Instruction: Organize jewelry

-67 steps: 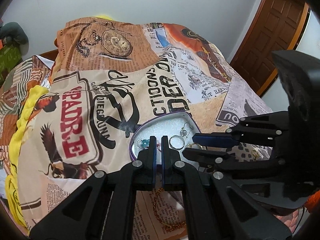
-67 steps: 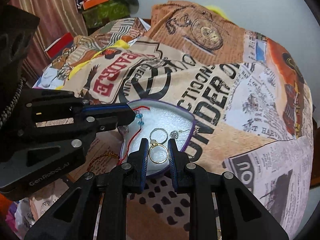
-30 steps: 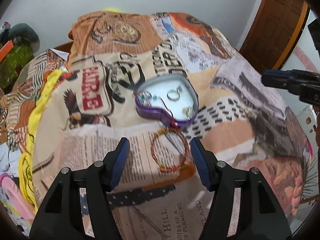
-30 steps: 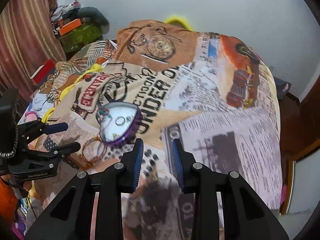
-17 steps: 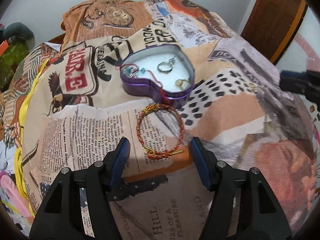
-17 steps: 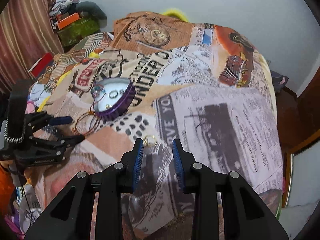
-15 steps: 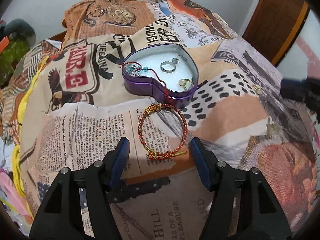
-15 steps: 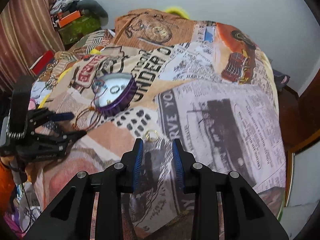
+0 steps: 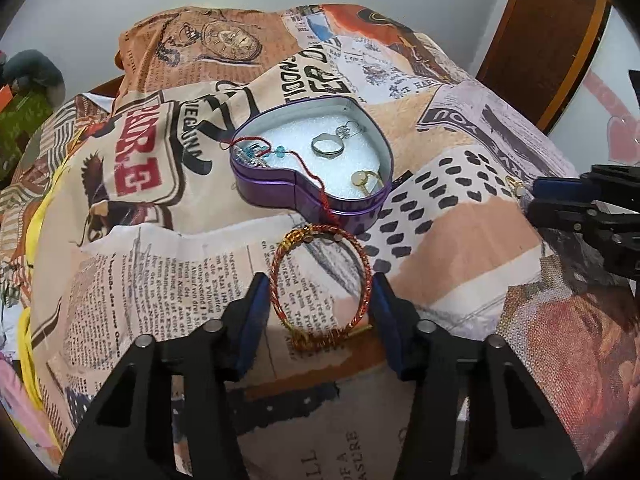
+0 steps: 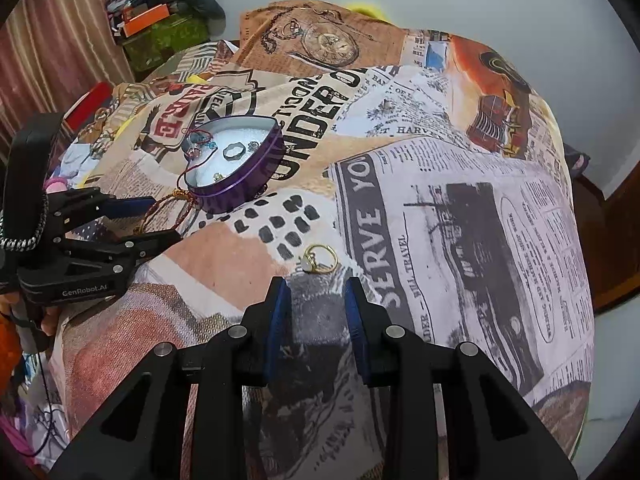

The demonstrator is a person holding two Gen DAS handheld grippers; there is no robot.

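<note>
A purple heart-shaped tin lies open on the printed bedspread, holding a silver ring, a gold ring, a pendant and a red cord with blue beads. A red-gold twisted bangle lies on the cloth just in front of the tin. My left gripper is open, its fingers either side of the bangle. A gold ring with a pale stone lies on the cloth. My right gripper is open and empty just short of it. The tin also shows in the right wrist view.
The bedspread covers a mounded bed that falls away at the right and near edges. A brown door stands at the right. Clutter and a curtain are at the far left.
Both grippers drew back from the tin and opened, leaving a gold ring inside it. The left then came down around the bangle; the right closed in on the gold ring on the cloth.
</note>
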